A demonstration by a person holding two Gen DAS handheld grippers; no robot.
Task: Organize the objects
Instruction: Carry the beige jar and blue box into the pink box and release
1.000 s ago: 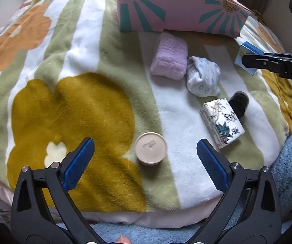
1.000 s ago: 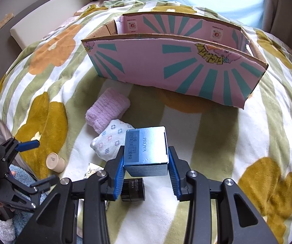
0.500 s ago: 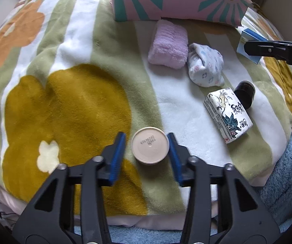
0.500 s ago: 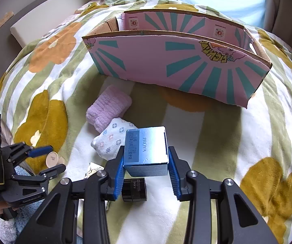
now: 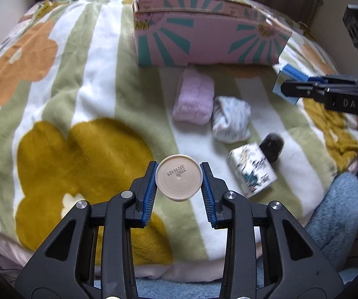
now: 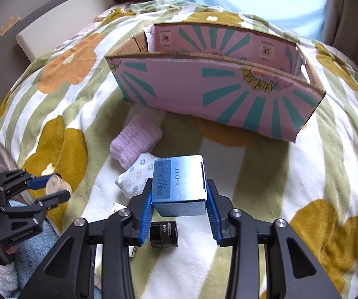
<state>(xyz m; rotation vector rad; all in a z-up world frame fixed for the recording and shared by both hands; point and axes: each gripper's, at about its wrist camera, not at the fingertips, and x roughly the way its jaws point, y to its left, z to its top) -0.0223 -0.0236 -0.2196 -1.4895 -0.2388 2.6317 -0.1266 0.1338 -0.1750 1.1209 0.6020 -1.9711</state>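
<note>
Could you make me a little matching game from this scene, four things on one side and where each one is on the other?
Things:
1. beige jar
2. blue box
3. lilac towel
4. black bottle

Places:
A. lying on the blanket just in front of the pink carton
B. clamped in the left gripper
C. on the blanket, below the right gripper and partly hidden
D. clamped in the right gripper

Pairs: 1-B, 2-D, 3-A, 4-C
</note>
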